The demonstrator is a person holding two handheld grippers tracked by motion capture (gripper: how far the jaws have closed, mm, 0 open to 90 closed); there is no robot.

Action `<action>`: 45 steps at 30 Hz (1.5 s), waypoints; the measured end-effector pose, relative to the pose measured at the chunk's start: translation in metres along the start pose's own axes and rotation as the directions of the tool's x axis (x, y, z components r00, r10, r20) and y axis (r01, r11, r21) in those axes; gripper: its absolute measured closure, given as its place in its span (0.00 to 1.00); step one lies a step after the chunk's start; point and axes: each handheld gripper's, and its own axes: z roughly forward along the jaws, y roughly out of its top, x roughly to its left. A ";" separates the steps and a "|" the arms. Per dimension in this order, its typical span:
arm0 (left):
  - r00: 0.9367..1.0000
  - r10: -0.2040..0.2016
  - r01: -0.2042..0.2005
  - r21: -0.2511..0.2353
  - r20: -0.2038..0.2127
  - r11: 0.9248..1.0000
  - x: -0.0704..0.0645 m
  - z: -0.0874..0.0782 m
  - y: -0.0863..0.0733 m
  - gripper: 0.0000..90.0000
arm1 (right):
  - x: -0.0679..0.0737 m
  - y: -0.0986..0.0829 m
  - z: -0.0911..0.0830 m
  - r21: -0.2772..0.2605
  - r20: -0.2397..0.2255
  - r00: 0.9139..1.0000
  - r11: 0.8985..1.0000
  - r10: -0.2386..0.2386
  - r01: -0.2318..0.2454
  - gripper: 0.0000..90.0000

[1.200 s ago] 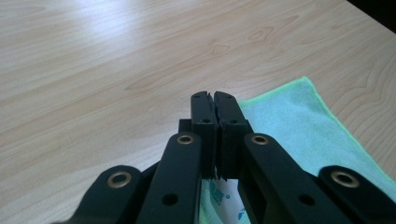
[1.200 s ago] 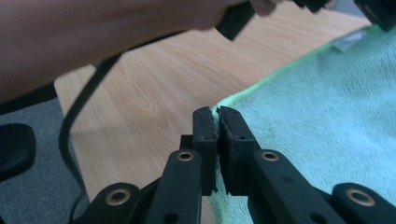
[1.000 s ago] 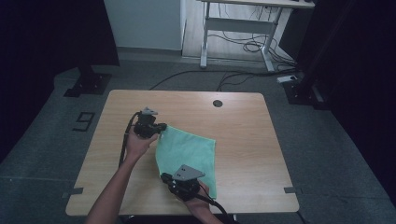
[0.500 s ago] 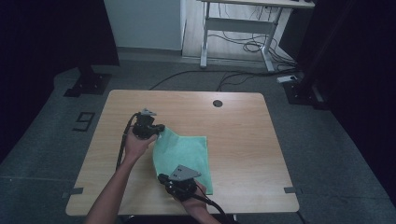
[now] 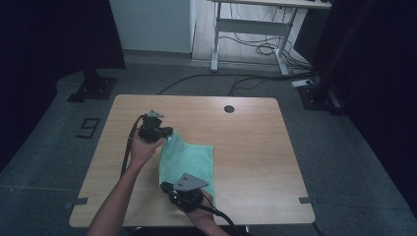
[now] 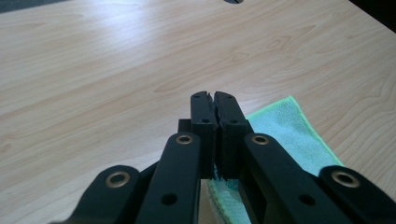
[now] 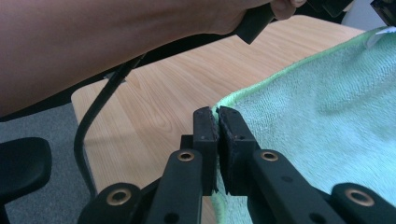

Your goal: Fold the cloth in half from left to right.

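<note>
Near the table's (image 5: 255, 128) front edge, a green microfibre cloth (image 5: 192, 160) lies pinched at two corners: left gripper (image 5: 164, 133) and right gripper (image 5: 169, 189) each clamp its edge.

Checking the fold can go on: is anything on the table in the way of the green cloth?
Nothing visible. Both the left gripper and right gripper are shut on the green cloth, and the table around it is bare wood.

The green cloth (image 7: 327, 116) is soft terry — a nubbly, matt pile with a stitched hem. Beneath the left gripper (image 6: 214, 100), the table (image 6: 116, 60) is pale wood-grain, smooth with a faint sheen. Both grippers' jaws look matt black plastic — brass-coloured rivets.
</note>
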 end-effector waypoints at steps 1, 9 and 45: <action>1.000 -0.003 0.003 0.003 0.001 1.000 -0.001 0.003 0.000 0.98 | -0.001 -0.002 -0.001 0.000 0.003 1.000 1.000 0.007 -0.007 0.94; 1.000 -0.009 0.009 0.024 0.014 1.000 -0.010 0.019 0.000 0.98 | -0.006 -0.013 -0.009 0.005 0.013 1.000 1.000 0.021 -0.021 0.94; 0.999 -0.006 0.003 0.084 0.038 0.996 -0.036 0.061 0.004 0.97 | -0.018 -0.041 -0.030 0.030 0.046 0.997 0.998 0.055 -0.057 0.94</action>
